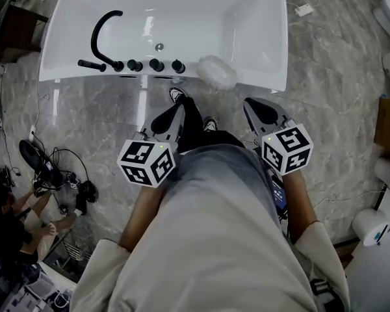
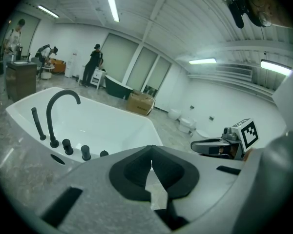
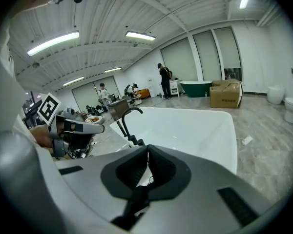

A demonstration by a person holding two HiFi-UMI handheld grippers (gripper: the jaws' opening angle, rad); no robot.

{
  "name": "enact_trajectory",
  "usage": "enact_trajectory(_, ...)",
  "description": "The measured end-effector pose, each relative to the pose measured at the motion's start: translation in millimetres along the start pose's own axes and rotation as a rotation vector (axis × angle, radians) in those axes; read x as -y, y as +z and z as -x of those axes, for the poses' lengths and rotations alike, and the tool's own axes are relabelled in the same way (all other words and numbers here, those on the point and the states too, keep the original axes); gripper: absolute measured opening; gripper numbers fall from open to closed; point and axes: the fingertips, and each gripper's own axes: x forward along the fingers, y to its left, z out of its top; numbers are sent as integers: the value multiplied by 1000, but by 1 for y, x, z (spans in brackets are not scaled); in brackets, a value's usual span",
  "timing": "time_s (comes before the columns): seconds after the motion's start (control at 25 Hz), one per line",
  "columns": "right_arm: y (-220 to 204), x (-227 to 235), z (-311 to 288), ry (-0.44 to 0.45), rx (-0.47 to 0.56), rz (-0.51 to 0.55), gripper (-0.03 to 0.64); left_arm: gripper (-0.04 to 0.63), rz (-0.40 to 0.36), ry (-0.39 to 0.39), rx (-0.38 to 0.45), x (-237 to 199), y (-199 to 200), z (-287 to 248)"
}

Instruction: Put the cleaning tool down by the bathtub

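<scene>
The cleaning tool (image 1: 216, 71) (a white fluffy pad, as far as I can tell) lies on the near rim of the bathtub (image 1: 71, 73), just beside the black taps (image 1: 156, 64), handy for later use. The left gripper (image 1: 179, 107) and right gripper (image 1: 249, 103) hang short of the bathtub, each pressed together and empty, so the task looks done.

The bathtub (image 1: 250, 18) and cleaning tool (image 1: 216, 71) are white, the faucet (image 1: 99, 34) black, the floor (image 1: 331, 90) grey with pale marble veins.
</scene>
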Motion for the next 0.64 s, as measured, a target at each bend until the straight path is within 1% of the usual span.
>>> enact_trajectory(0.08,-3,-3,1,1,-10,-5,12,5,2,-1,-2,0,-2,3)
enact_trajectory(0.24,-9,-7,0,-4,-37,21,14,5,11,-6,-13,-1,-7,4)
enact_trajectory(0.64,-10,-4,-2,0,-67,-7,13,5,7,-6,-19,-3,-4,1)
